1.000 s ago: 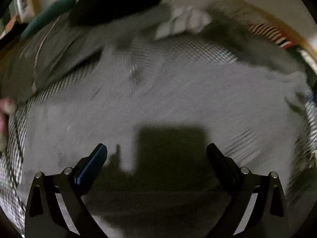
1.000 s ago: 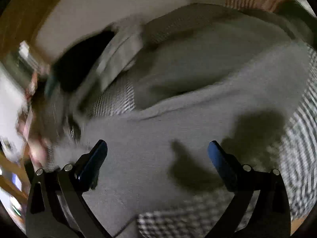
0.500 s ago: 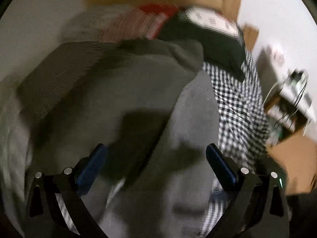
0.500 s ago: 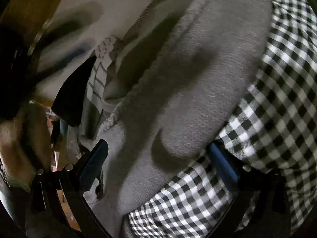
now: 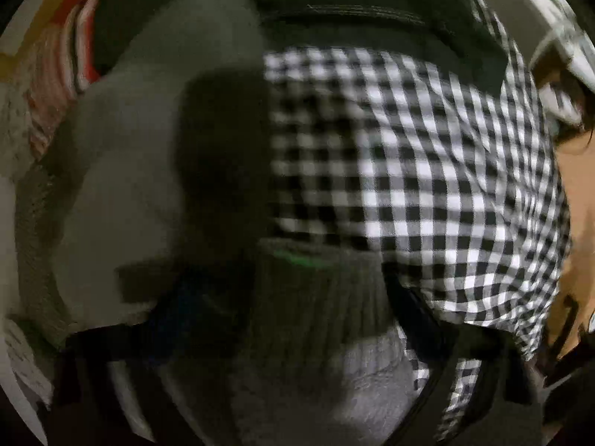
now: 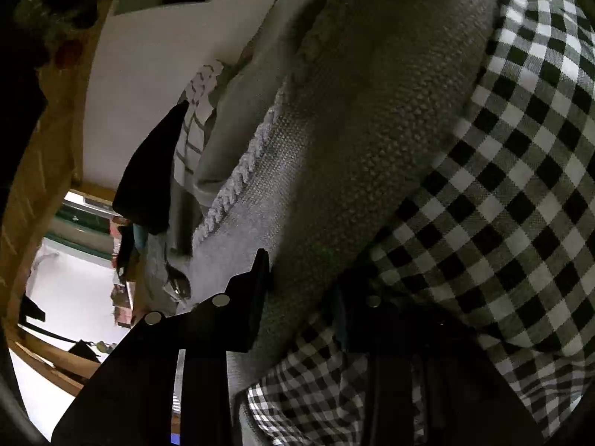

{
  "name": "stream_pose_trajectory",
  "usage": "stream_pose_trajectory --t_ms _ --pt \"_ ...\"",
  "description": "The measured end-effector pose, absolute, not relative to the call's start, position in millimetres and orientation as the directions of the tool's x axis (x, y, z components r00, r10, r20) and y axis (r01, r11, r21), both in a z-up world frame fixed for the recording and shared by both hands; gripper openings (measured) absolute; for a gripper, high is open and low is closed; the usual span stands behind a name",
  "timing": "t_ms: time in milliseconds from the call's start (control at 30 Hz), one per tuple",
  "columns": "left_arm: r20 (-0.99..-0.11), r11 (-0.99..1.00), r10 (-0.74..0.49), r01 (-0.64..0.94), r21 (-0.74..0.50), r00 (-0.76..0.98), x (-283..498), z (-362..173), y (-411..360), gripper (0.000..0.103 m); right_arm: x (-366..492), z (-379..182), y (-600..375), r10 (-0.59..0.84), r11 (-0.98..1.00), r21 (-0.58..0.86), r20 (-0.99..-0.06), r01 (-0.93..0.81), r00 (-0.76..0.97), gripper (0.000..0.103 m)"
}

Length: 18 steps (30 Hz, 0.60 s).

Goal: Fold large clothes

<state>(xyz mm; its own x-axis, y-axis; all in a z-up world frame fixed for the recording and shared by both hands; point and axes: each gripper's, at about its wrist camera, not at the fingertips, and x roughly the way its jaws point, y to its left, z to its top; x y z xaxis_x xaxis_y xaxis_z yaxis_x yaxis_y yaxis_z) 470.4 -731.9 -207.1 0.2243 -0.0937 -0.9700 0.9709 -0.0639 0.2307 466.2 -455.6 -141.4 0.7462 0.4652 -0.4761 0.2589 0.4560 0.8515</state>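
While the left wrist view is blurred by motion, it shows the left tool (image 5: 297,319) pointing steeply down at a grey knitted sweater (image 5: 122,193) that lies on a bed under a black-and-white checked cover (image 5: 427,186). A ribbed cuff or hem of the sweater (image 5: 316,297) sits right between the tool's two dark fingers (image 5: 178,312), which have just been closing in on it. Whether the pads already press the rib cannot be told through the blur. The sweater's body spreads over the left half of this view, the checked cover fills the right half, and a red-and-white striped cloth (image 5: 67,74) lies at the far left beside it. A brown wooden surface (image 5: 576,223) shows past the cover's right edge.

Sharper, the right wrist view shows the right tool (image 6: 301,297) low over the same sweater (image 6: 372,130), where its textured knit meets the checked cover (image 6: 520,204). The fingers (image 6: 256,297) have just been drawing together, and a fold of grey knit stands in the narrow gap between them with checked cloth bunched at the right finger. The left pad lies against the knit; the right pad is in shadow, so a firm clamp cannot be confirmed. A cable-knit edge runs up the sweater's left side, and beyond it lie a pale folded garment (image 6: 241,111), a black cloth (image 6: 148,178) and a white wall (image 6: 141,93).
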Motion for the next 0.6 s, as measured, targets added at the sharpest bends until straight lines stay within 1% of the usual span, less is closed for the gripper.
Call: stream_pose_trajectory --t_ms 33,67,100,133,267,333,367,400,433,533,600 --pt "-0.964 -0.037 -0.107 0.968 0.248 0.242 478 -197 -728 0.024 465 -142 -457 0.467 0.451 0.855 -0.472 0.257 0.748 0.031" --pt "-0.969 0.01 -0.14 0.979 0.202 0.201 488 -179 -720 0.017 464 -142 -455 0.466 0.452 0.854 -0.471 0.256 0.749 0.031" --pt "-0.976 0.034 -0.156 0.988 0.149 0.153 495 -169 -714 0.015 464 -142 -455 0.463 0.453 0.854 -0.471 0.256 0.751 0.032" --pt "-0.978 0.051 -0.176 0.993 0.104 0.111 499 -158 -706 0.014 465 -140 -452 0.459 0.453 0.854 -0.47 0.257 0.754 0.033" --pt "-0.958 0.034 -0.27 0.995 0.092 0.098 492 -117 -666 0.014 461 -131 -449 0.428 0.466 0.848 -0.465 0.252 0.775 0.032" --pt "-0.937 0.038 -0.334 0.994 0.098 0.105 497 -93 -649 0.013 461 -123 -446 0.4 0.487 0.842 -0.452 0.233 0.797 0.029" --pt "-0.918 0.054 -0.383 0.994 0.094 0.108 500 -72 -629 0.013 461 -118 -445 0.391 0.497 0.839 -0.443 0.22 0.807 0.02" --pt "-0.9 0.065 -0.424 0.994 0.086 0.106 502 -56 -621 0.013 461 -112 -443 0.382 0.518 0.832 -0.435 0.201 0.816 0.018" --pt "-0.883 0.078 -0.458 0.994 0.076 0.103 505 -41 -616 0.013 460 -104 -439 0.37 0.553 0.814 -0.431 0.178 0.823 0.014" --pt "-0.822 0.137 -0.552 0.988 0.077 0.141 510 3 -566 0.013 458 -78 -423 0.351 0.631 0.767 -0.411 0.112 0.841 0.012" --pt "-0.772 0.192 -0.611 0.979 0.069 0.174 519 32 -517 0.013 457 -52 -403 0.341 0.703 0.709 -0.394 0.046 0.853 0.012"
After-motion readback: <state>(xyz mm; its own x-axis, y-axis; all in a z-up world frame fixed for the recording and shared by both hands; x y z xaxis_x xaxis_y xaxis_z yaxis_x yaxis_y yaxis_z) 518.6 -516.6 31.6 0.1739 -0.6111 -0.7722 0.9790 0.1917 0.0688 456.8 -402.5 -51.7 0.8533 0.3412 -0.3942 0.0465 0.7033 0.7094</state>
